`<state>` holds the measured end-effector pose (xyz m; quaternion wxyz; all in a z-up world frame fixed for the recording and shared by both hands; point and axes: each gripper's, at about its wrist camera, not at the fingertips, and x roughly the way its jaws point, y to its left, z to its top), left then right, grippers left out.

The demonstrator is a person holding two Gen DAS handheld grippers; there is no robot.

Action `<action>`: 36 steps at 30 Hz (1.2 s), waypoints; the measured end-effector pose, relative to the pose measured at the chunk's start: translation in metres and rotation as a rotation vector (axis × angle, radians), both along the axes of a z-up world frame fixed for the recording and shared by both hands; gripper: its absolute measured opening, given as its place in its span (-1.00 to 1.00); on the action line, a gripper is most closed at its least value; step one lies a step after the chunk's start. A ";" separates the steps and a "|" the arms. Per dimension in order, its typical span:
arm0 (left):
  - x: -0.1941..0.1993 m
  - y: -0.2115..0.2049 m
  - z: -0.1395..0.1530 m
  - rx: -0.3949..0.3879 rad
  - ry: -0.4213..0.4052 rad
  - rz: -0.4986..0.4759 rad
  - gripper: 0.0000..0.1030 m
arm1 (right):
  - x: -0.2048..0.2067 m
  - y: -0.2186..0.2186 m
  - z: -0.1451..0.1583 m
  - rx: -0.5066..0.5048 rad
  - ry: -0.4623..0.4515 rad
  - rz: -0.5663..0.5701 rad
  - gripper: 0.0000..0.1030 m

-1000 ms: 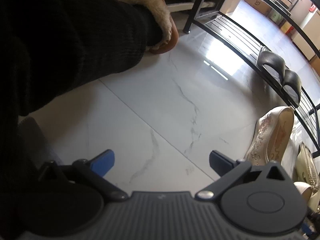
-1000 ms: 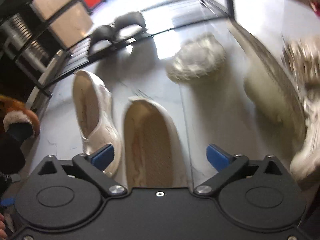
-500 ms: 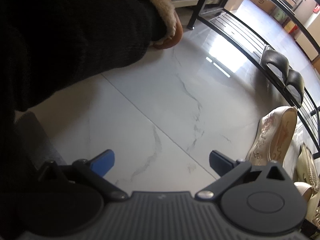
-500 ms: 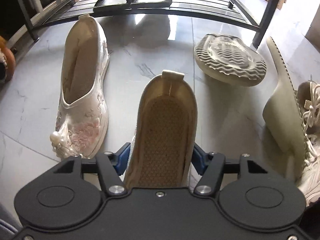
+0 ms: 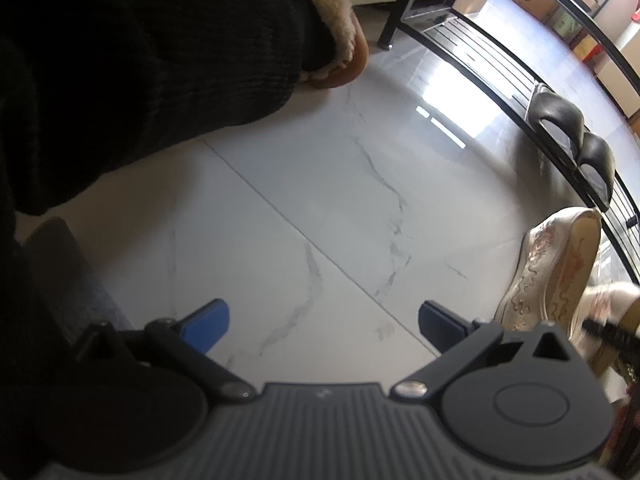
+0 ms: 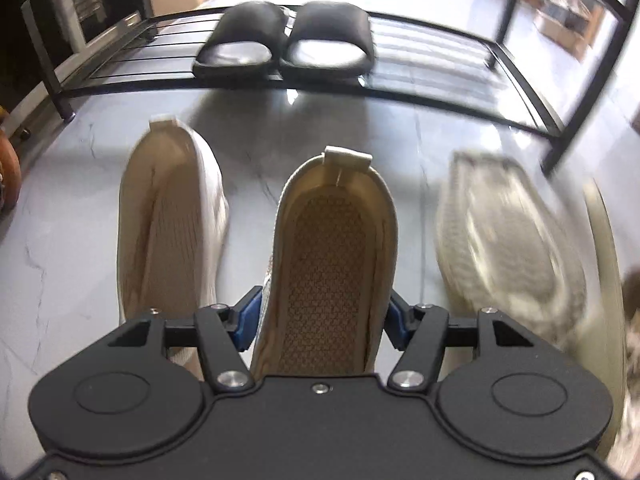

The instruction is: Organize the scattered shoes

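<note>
While the white marble-veined tile floor (image 5: 304, 200) fills most of what we see, the black metal slatted shoe rack (image 6: 440, 68) stands ahead with two black rubber slides (image 6: 288, 36) on its lowest shelf. Our beige slip-on shoe with the brown patterned insole (image 6: 332, 264) sits in our right claw (image 6: 320, 318), clamped across its sides, long axis running straight away from us, heel tab toward the rack. Its cream embroidered mate (image 6: 168, 232) lies just beside, on the left, parallel. Our left claw (image 5: 322, 320) hangs spread wide over bare tile, holding nothing. We judge the rack shelf lies directly forward of the held shoe.
</note>
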<state>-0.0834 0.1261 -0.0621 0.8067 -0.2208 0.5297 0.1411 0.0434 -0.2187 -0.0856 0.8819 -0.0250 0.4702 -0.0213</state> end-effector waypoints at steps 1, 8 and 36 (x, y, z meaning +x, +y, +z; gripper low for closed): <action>0.000 0.000 -0.001 0.000 0.003 0.001 0.97 | 0.006 0.003 0.000 -0.002 0.001 0.007 0.18; 0.003 -0.001 -0.004 -0.001 0.019 0.005 0.97 | 0.027 0.014 -0.005 0.044 0.018 0.013 0.16; 0.003 -0.019 -0.004 0.018 0.014 -0.067 0.97 | 0.025 0.011 -0.004 0.131 0.013 -0.113 0.26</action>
